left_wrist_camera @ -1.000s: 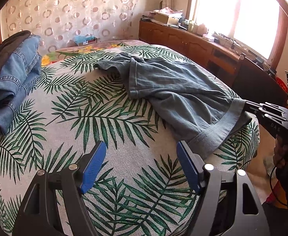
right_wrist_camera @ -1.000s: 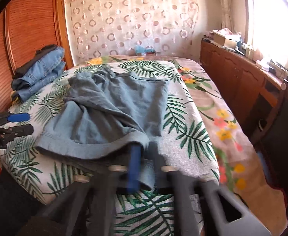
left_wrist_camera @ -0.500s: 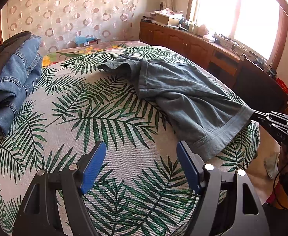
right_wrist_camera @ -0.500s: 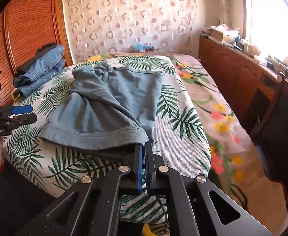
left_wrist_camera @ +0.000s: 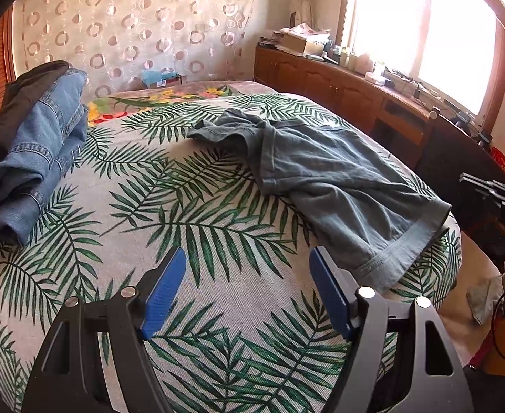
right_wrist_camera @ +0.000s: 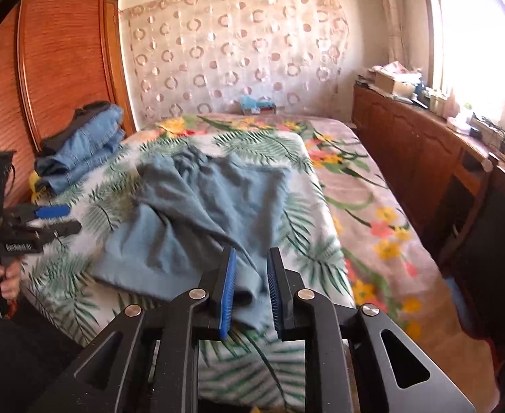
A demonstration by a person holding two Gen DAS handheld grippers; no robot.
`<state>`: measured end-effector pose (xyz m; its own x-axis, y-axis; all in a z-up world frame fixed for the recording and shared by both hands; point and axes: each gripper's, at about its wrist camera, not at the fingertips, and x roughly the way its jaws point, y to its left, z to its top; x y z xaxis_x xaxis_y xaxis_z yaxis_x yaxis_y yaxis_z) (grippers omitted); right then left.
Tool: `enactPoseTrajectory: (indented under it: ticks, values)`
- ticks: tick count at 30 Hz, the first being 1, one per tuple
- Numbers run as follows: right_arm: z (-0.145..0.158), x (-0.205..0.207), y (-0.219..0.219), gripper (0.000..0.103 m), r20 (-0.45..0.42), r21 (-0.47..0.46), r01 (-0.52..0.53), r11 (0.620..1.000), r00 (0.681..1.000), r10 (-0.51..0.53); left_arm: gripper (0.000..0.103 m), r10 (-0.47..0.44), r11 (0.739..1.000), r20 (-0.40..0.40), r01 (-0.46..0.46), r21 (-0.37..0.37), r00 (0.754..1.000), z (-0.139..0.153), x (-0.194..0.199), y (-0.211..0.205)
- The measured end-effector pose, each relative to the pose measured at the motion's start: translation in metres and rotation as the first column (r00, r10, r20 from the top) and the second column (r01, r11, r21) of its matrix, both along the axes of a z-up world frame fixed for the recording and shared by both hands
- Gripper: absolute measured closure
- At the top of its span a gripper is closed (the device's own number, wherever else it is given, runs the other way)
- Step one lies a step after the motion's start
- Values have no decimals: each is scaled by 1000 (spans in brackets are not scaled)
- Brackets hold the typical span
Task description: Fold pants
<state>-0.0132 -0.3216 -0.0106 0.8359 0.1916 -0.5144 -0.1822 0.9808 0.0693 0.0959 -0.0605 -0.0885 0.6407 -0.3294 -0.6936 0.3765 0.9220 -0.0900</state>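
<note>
Right claw (right_wrist_camera: pixel 249 287) now off pants (right_wrist_camera: pixel 197 213)

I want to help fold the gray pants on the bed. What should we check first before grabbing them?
1. left gripper open and free: ok, nothing between its pads.
2. right gripper open: ok, parted with a narrow gap, pant hem just ahead.
3. gray pants lying flat: not ok, rumpled and bunched at the far end.
4. Pants fully on the bed: not ok, the near hem droops over the edge.
5. Blue jeans pile clear of the pants: ok, apart.
6. Which side faces up: cannot tell.
</note>
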Motion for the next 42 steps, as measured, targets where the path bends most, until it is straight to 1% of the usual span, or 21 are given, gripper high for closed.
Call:
enactPoseTrajectory:
  ticks: [1,3,8,12,16,20,24,27,31,34,35,39,40,42]
  values:
    - [2,4,4,77,6,9,-15,1000,1000,15,28,0,1000,2,0,1,1000,1,2,1]
    - [5,16,18,74,22,18,-49,999,999,49,28,-1,1000,12,1,9,1000,3,5,0]
    - [2,52,52,73,15,31,-157,987,988,157,28,-3,1000,22,2,12,1000,6,14,0]
    - [-1,80,81,73,-12,32,-237,971,971,238,28,7,1000,23,-7,14,1000,7,19,4]
    - [-4,105,104,74,-47,25,-286,958,957,287,28,21,1000,19,-21,8,1000,6,21,9]
    - [-7,126,124,75,-83,-13,-330,944,941,328,28,36,999,12,-36,6,999,4,24,15]
    - [-14,142,133,80,-133,-49,-354,934,929,345,28,50,999,7,-50,-1,999,2,25,21]
    - [-14,156,147,80,-156,-77,-371,926,921,356,28,57,998,4,-57,-4,998,0,26,24]
    - [-25,177,158,80,-203,-109,-379,919,913,353,28,63,998,0,-63,-8,998,-1,26,27]
    - [-26,183,164,80,-210,-122,-386,914,911,356,28,67,998,-3,-67,-15,998,-2,27,29]
    - [-26,182,165,82,-210,-134,-385,913,911,354,28,67,998,-4,-67,-16,998,-3,27,29]
    - [-29,181,174,95,-201,-209,-379,902,919,339,28,71,997,-11,-71,-18,997,-5,28,30]
    - [-30,181,174,98,-199,-211,-377,902,920,338,28,71,997,-11,-71,-19,997,-5,27,30]
    - [-29,180,170,99,-190,-193,-368,910,924,333,28,71,997,-11,-71,-19,997,-5,27,31]
